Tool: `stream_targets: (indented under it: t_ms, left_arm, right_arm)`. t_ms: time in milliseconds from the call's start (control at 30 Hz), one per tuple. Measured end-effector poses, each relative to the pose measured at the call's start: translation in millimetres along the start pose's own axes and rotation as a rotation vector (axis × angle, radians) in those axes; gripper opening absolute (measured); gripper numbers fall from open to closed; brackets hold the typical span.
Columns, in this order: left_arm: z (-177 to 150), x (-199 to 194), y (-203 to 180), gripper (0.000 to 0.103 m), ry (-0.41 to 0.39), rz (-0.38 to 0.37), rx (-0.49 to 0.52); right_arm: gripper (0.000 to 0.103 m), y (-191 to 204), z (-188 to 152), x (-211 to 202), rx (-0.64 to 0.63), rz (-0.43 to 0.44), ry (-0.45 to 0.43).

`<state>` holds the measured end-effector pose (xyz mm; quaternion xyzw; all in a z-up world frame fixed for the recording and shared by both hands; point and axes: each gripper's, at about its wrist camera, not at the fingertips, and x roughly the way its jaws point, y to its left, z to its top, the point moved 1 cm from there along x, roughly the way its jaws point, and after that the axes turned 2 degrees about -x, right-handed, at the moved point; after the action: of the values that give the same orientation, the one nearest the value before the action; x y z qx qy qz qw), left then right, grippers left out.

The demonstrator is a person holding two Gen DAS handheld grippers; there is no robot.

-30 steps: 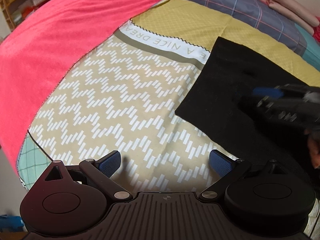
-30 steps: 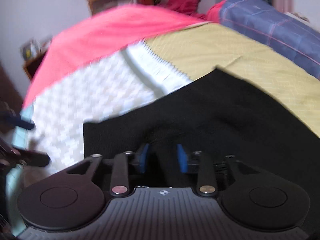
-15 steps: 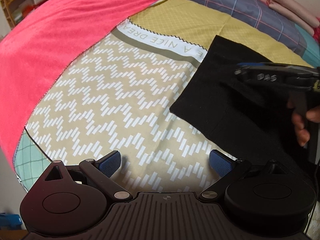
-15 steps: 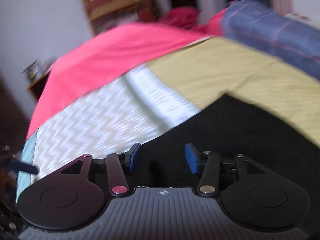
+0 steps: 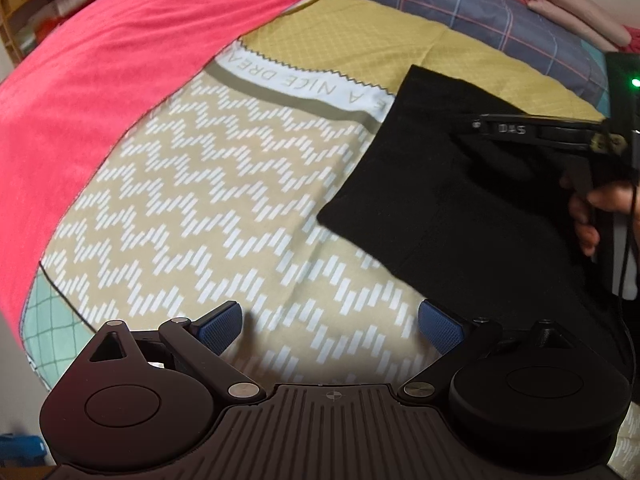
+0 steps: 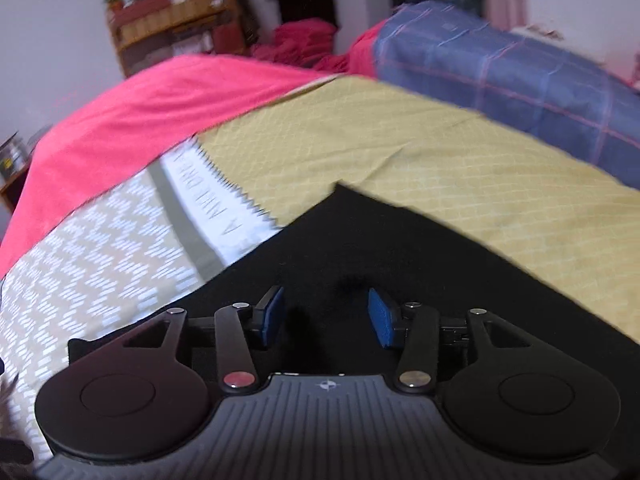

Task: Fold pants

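Observation:
The black pants [image 5: 444, 184] lie flat and folded on the bed, at the right of the left wrist view. They fill the lower middle of the right wrist view [image 6: 360, 256]. My left gripper [image 5: 330, 326] is open and empty over the patterned sheet, left of the pants' near edge. My right gripper [image 6: 324, 314] is open above the pants and holds nothing. It also shows side-on in the left wrist view [image 5: 532, 130], held above the pants.
The bed carries a beige zigzag sheet [image 5: 208, 184], a yellow cover [image 5: 360, 36] and a red blanket [image 5: 100, 80] at the left. A blue plaid pillow [image 6: 500, 64] lies at the back. A wooden shelf [image 6: 168, 28] stands beyond the bed.
My right gripper opened, let go of the pants and lifted up and away. The pants now lie flat. My left gripper has barely moved.

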<state>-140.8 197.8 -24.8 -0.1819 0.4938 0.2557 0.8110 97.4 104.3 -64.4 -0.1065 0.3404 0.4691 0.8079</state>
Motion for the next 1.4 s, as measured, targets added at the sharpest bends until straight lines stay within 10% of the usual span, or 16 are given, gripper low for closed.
stream_targets:
  t_ms: [167,367,633,933,1067,1133,1400]
  left_arm:
    - [7.7,7.3,-18.0,0.103,0.010,0.000,0.039]
    - [36.8,9.9,-53.9,0.103,-0.027,-0.053,0.124]
    - [97.3,57.5,-143.0,0.103,-0.074,-0.138,0.226]
    - [111.4,137.5,-184.6,0.103,-0.011,-0.027,0.302]
    - [106.5,138.3,-185.5,0.103,-0.034,-0.026,0.309]
    - [107.8,139.8,-186.2,0.103,-0.026,-0.017,0.302]
    - [105.9,138.2,-182.2,0.103,-0.035,-0.014,0.307]
  right_arm:
    - [0.083,-14.5,-1.5,24.8,-0.004,0.002,0.060]
    - [0.080,-46.9,-2.3,-59.4,0.097,-0.026,-0.001]
    - [0.081,-179.8,-73.2,-187.3,0.300,-0.337,-0.026]
    - [0.077,-294.7,-179.4,-306.3,0.699,-0.653,-0.158]
    - [0.073,-308.2,-180.6,-292.5,0.584,-0.670,-0.059]
    - [0.050,-316.7,-193.0,-275.0,0.495,-0.757,0.070]
    - [0.054,-339.4,-187.6,-299.9,0.641,-0.837,-0.028]
